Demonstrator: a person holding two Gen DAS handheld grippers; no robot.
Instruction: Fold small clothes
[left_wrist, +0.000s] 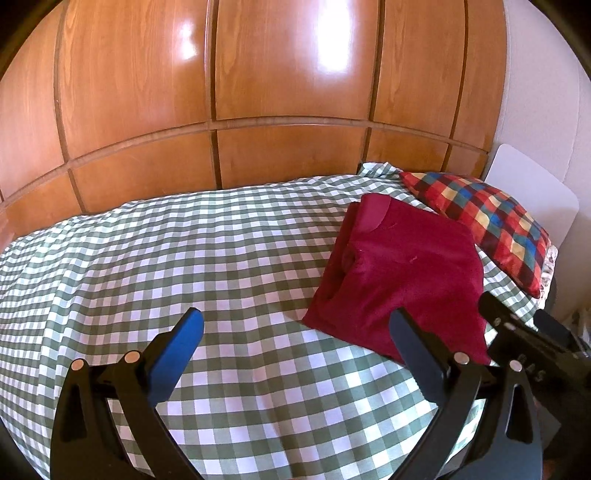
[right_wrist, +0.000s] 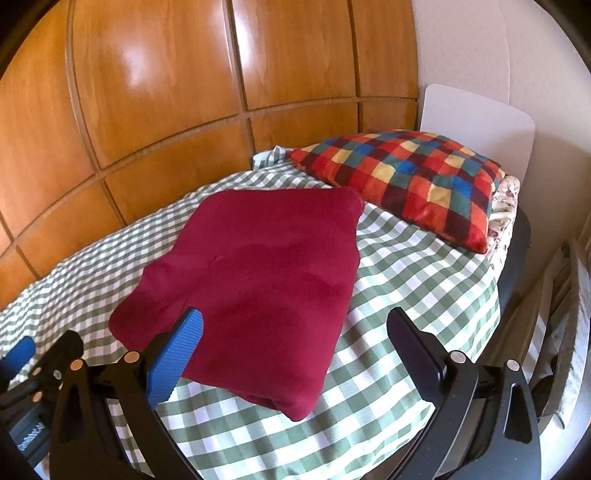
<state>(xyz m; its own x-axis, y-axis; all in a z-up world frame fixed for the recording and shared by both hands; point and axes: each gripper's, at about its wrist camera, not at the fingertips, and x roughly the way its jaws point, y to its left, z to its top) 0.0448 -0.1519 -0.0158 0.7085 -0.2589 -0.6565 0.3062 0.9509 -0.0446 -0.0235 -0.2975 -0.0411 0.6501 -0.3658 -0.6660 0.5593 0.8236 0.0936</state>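
- Left gripper (left_wrist: 295, 332): blue-padded jaws released wide, nothing between them, poised above bare cloth; judged withdrawn after a fold.
- Right gripper (right_wrist: 295, 332): jaws likewise spread, empty, above the garment's near edge.
- Dark red, soft, fleecy folded garment (right_wrist: 258, 266): neat rectangle lying flat on the green-and-white checked cotton bedcover (left_wrist: 166, 240).
- Multicoloured checked velvety cushion (right_wrist: 406, 184): at two o'clock from the garment, apart.
- Glossy wooden panelling (left_wrist: 258, 74): at twelve o'clock.

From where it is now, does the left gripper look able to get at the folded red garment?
Probably yes. The left gripper is open and empty over the checked bedspread, and the red garment lies flat just ahead to its right, with nothing between. The right gripper beside it could crowd that side.
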